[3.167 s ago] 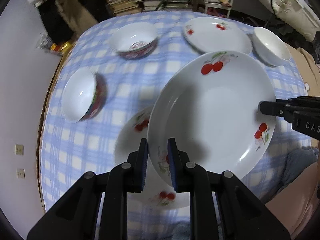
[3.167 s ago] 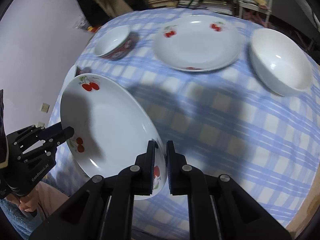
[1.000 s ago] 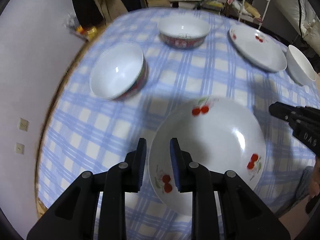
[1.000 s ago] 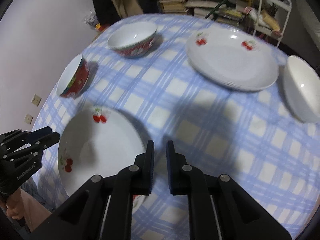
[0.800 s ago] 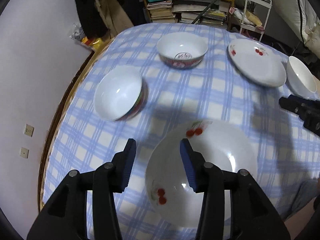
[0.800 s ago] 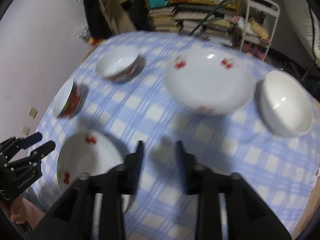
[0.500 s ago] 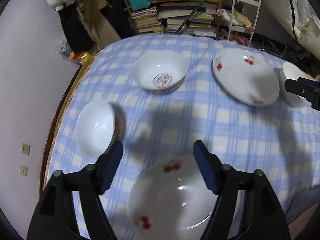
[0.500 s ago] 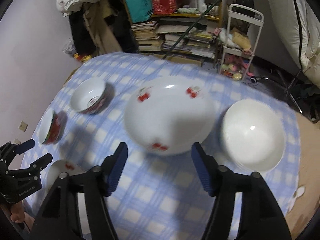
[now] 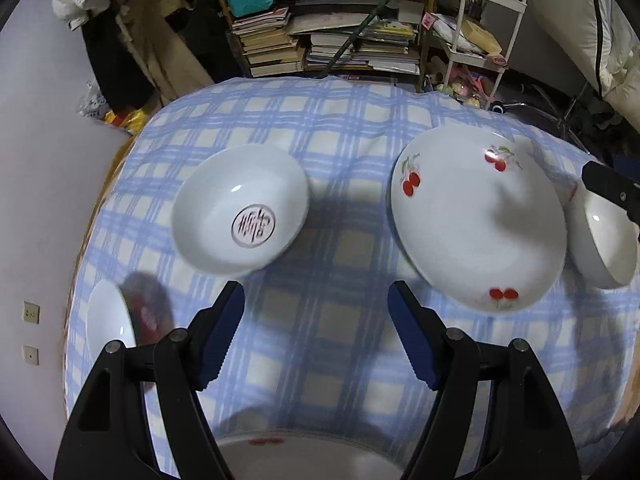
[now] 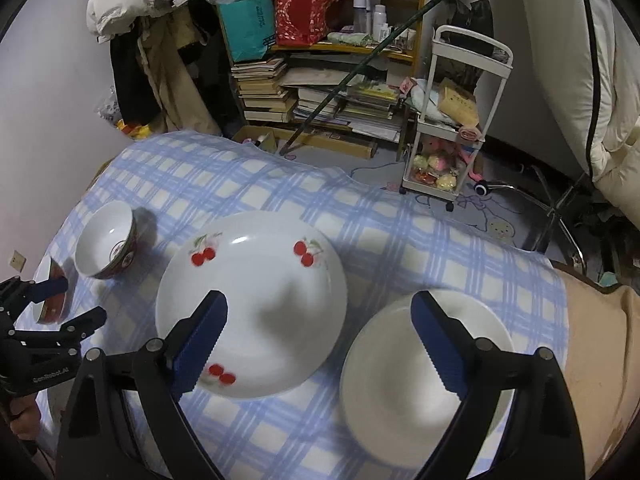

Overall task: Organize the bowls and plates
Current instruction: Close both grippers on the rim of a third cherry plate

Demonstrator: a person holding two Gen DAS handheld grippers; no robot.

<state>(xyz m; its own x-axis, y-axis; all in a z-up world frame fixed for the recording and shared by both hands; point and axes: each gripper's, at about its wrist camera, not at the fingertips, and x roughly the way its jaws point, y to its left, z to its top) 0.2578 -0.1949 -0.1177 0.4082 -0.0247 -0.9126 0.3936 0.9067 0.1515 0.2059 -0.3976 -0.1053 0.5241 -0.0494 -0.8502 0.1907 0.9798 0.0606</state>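
My left gripper (image 9: pixel 316 336) is open and empty above the checked tablecloth (image 9: pixel 320 140). Below it, the rim of the stacked cherry plates (image 9: pixel 308 456) shows at the bottom edge. Ahead lie a bowl with a red seal mark (image 9: pixel 240 220), a red-sided bowl (image 9: pixel 110 320) at the left, a cherry plate (image 9: pixel 478 224) and a plain white bowl (image 9: pixel 604 240) at the right. My right gripper (image 10: pixel 320 344) is open and empty, above the gap between the cherry plate (image 10: pixel 252 304) and the white bowl (image 10: pixel 420 380).
The round table's edge (image 9: pixel 80 248) curves close on the left by the wall. Behind the table stand a bookshelf with stacked books (image 10: pixel 320 92) and a white trolley (image 10: pixel 452 120). The left gripper also shows in the right wrist view (image 10: pixel 44 340).
Both grippers let go of the cherry plate, which now lies on the other plate near me. Both jaws opened wide and both grippers lifted and moved toward the far plate and bowls.
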